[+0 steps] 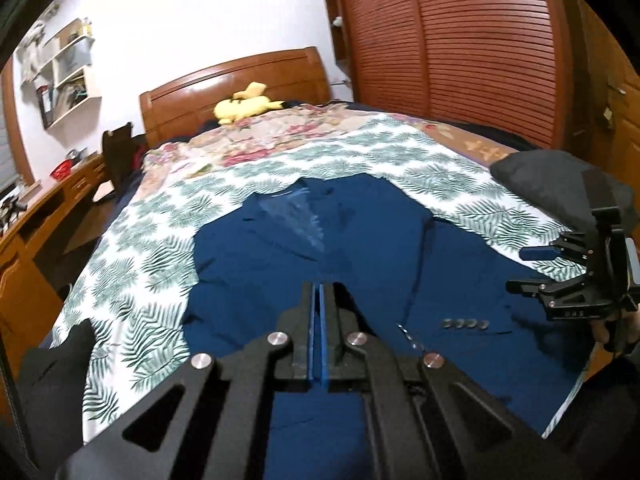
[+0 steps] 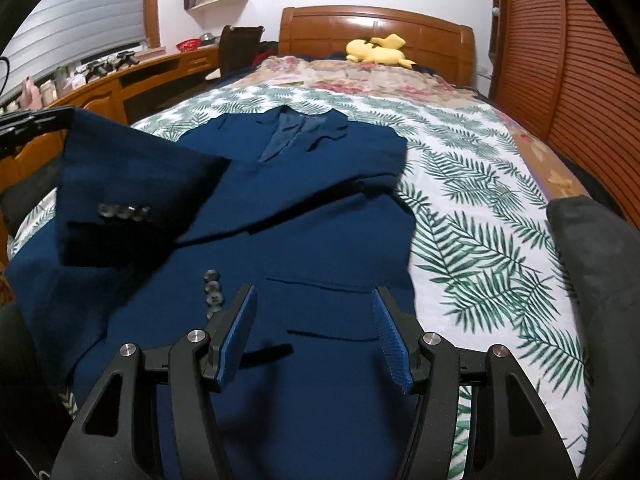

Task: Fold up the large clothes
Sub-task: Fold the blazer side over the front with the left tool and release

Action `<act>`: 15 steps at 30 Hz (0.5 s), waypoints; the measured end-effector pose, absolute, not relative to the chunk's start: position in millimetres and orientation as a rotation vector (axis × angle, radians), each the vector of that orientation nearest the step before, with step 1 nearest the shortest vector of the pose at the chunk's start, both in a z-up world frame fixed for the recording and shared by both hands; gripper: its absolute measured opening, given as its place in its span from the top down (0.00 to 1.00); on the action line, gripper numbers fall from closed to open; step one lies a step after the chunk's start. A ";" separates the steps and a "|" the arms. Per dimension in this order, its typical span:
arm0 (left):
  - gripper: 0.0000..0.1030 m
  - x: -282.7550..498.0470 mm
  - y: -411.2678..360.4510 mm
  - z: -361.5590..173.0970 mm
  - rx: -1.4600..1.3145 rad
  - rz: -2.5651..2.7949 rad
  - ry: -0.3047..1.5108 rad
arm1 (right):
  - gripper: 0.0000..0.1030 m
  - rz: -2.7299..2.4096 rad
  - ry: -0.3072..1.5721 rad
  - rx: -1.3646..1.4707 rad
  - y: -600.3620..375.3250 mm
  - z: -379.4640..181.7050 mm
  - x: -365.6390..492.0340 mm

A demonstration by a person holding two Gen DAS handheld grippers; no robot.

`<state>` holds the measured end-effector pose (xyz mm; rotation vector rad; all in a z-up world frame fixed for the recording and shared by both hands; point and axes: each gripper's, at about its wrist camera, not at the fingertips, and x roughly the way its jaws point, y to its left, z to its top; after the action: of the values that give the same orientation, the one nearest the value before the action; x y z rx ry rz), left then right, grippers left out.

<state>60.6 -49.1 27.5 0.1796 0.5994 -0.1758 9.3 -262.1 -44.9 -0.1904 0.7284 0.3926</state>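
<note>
Left tool [image 1: 319, 292]: pads pressed together, gripping the blue jacket's sleeve [image 2: 132, 188], lifted at 9 o'clock in the right wrist view. Right tool [image 2: 314, 332]: jaws apart, nothing between them, hanging over the jacket [image 2: 320, 208]. Jacket lies spread on the leaf-print sheet [image 2: 472, 216] on the bed, collar toward 12 o'clock. Yellow plush toy [image 2: 376, 51] by the headboard [image 2: 320, 28]. Red bowl [image 2: 189, 45] on the worktop at 10 o'clock; contents unreadable.

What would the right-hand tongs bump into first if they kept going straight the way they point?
Most likely the blue jacket on the bed: the open right tongs tilt down at its front, near a pocket slit. Depth is hard to judge.
</note>
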 end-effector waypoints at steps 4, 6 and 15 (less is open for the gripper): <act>1.00 60.1 -26.2 23.0 0.161 -0.137 0.600 | 0.42 0.393 0.725 -0.190 -255.2 -44.4 13.2; 1.00 58.3 -17.0 19.4 0.157 -0.121 0.605 | 0.42 0.395 0.721 -0.191 -253.1 -44.0 13.5; 1.00 60.5 22.0 -8.2 0.123 -0.051 0.674 | 0.42 0.391 0.736 -0.209 -244.5 -48.8 15.5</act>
<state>60.5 22.0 -8.2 0.1230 0.6742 -0.0507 15.5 -244.5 -48.8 -0.2088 0.7357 0.3907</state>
